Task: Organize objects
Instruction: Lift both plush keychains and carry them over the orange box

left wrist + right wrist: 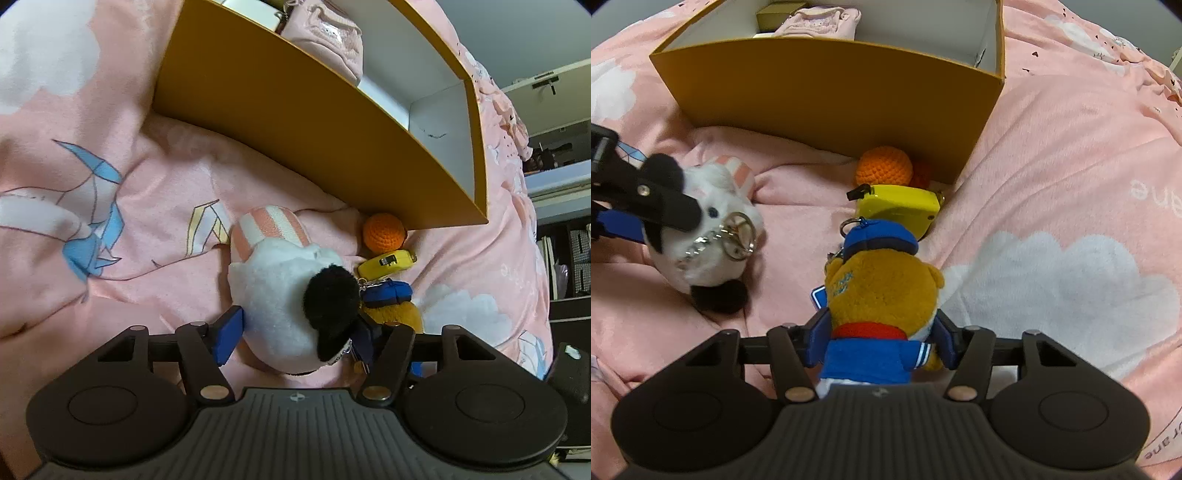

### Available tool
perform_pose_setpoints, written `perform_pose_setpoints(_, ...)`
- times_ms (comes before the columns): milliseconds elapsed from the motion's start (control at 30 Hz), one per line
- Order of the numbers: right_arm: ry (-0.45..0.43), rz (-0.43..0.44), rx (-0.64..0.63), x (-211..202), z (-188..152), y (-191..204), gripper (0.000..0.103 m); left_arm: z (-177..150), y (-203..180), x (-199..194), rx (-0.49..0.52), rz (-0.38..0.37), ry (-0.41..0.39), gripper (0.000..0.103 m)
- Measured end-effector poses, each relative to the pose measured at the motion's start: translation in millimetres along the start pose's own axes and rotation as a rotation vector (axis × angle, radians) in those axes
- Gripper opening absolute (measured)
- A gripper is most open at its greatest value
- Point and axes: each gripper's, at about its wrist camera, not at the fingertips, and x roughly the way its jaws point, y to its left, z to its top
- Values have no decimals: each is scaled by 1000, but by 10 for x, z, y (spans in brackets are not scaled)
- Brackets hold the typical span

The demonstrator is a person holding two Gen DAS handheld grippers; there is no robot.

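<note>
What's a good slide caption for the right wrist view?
Right gripper clasps bear plush beside mustard box.

The left black two-finger gripper with blue pads (295, 332) is clamping a white-and-black plush toy (291, 295) between its fingers, while the right black gripper (881, 338) is squeezing a golden-brown plush bear in blue clothes (882, 291).

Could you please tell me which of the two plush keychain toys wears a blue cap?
The brown plush bear, held by the right tool, wears it; the white plush toy with black ears in the left tool is capless.
</note>
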Motion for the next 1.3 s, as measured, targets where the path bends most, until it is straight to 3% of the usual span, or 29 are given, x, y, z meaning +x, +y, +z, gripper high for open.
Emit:
perform_pose_setpoints(333, -73, 92, 61, -312, 36, -124, 57, -68, -94, -18, 73, 19, -24, 61)
perform_pose_setpoints(800, -254, 233, 161, -998, 179, -292, 57, -256, -618, -646, 324, -49, -232, 60)
perform_pose_setpoints(1000, -368, 248, 171, -1246, 377, -371, 57, -183, -917, -907, 431, -31, -375, 60)
perform_pose_setpoints(1300, -453, 239, 156, -1293, 850, -459, 57, 240, -1174, -937, 538, -10, -457, 60)
